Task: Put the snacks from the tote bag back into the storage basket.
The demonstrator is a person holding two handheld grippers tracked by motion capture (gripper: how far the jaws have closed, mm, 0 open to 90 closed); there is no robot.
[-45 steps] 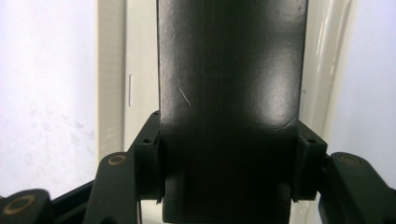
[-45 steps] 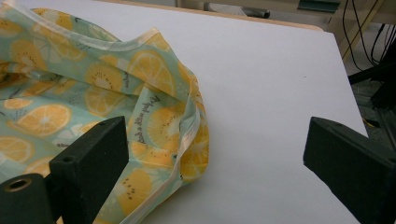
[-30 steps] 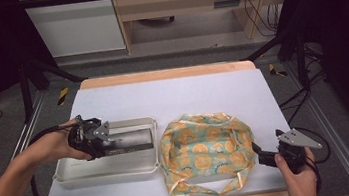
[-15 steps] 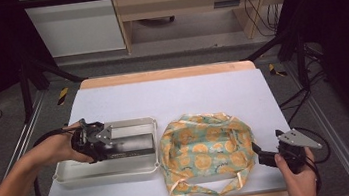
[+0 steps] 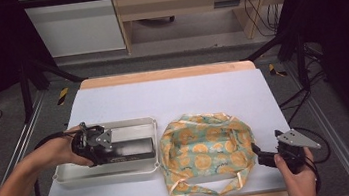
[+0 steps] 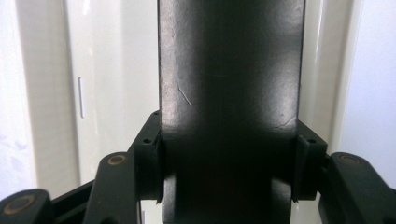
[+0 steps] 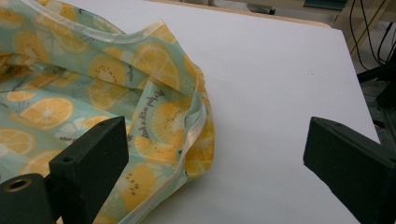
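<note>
Left gripper [image 5: 99,148] edged back — black box [image 6: 229,93] between its fingers.

Setting: laboratory or recording studio, indoor. Evidence: one table [image 5: 202,94] with a plain white top and a pale wooden edge strip, standing on grey floor. Metal rails [image 5: 338,158] run along both sides of it. Black drapes [image 5: 339,22] hang to left and right, carried on dark angled stand legs [image 5: 40,69]. Yellow-and-black hazard tape marks [image 5: 63,95] on the floor beside the table corners. Behind: a light wooden bench frame [image 5: 186,6], a white cabinet [image 5: 81,29], and loose black cables [image 5: 257,12] trailing down near it.
</note>
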